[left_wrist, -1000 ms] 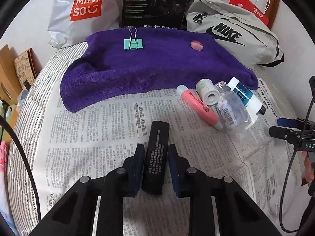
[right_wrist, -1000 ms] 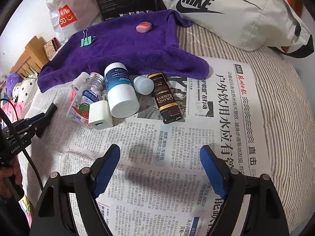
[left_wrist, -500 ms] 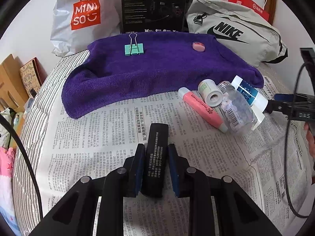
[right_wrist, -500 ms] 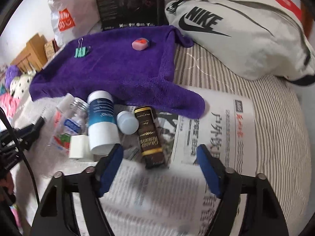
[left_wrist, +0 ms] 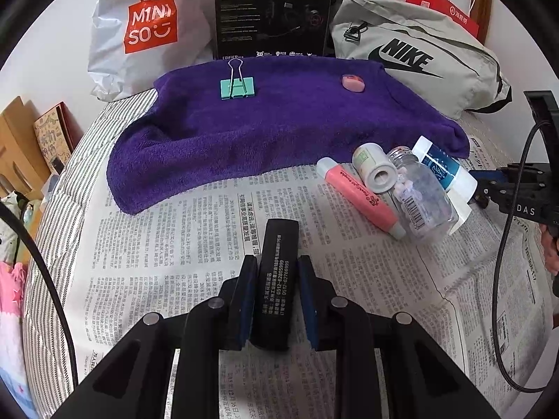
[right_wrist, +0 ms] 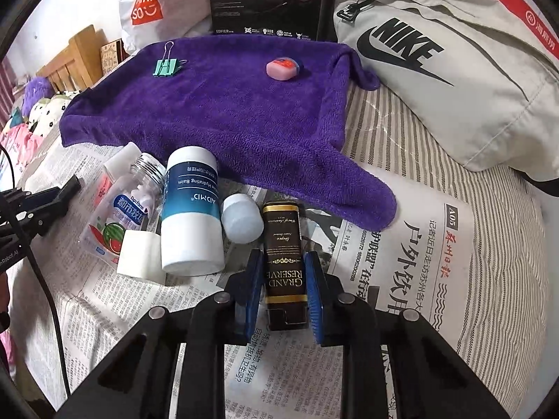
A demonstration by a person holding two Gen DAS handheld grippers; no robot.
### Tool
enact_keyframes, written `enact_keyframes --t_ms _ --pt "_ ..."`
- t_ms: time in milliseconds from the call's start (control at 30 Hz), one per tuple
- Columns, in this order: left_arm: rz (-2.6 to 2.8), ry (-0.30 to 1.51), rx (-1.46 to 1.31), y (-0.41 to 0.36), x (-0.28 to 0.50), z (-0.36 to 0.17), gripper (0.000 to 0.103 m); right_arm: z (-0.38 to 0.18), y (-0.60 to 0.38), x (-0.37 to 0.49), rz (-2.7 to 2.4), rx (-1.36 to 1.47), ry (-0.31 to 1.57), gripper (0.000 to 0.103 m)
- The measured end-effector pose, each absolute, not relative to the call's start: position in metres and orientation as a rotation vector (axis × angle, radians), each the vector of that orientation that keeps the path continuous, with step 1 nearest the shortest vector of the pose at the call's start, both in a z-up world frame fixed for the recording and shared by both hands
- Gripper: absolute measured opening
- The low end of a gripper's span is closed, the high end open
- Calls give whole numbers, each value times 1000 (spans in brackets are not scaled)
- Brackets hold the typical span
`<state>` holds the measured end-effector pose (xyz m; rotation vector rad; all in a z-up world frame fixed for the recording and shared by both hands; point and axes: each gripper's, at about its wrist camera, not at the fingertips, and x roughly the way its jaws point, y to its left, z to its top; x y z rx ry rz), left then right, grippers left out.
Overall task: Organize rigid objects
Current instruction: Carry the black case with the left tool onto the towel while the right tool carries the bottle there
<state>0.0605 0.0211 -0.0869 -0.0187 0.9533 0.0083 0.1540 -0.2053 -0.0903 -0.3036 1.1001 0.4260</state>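
- The left gripper (left_wrist: 276,293) pinches a black lighter (left_wrist: 276,279) between its blue pads; the lighter points forward along the fingers, above the newspaper (left_wrist: 157,244).
- The right gripper (right_wrist: 283,288) has just been closing its jaws, and they now clamp a brown-and-gold "Grand Reserve" lighter (right_wrist: 283,255) that lies on the newspaper, its far end pointing ahead toward the purple towel (right_wrist: 216,111).
- Just left of the right gripper's fingers lie a small pale-blue cap (right_wrist: 242,218), then a white-and-blue balm bottle (right_wrist: 192,213), a white cube (right_wrist: 139,253) and a clear candy bottle (right_wrist: 118,216), all bunched together.
- From the left gripper, that same bunch sits ahead and to the right, with a pink tube (left_wrist: 360,197) and a small white roll (left_wrist: 374,169) on its near side.
- Farther ahead of both grippers, on the towel, rest a green binder clip (right_wrist: 167,66) and a pink eraser (right_wrist: 283,68), well apart from each other.
- Beyond the towel stand a Miniso bag (left_wrist: 146,28), a black box (left_wrist: 272,10) and a grey Nike bag (left_wrist: 412,56).
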Motion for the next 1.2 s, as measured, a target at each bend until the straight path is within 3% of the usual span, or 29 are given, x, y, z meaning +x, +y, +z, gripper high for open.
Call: enact_keyframes --t_ms 733,1200 --pt "9 931 -76 47 58 -47 22 -57 -225 125 449 -211 1124 24" --pt "3 889 -94 62 94 -22 22 -33 -200 152 507 -209 1085 24"
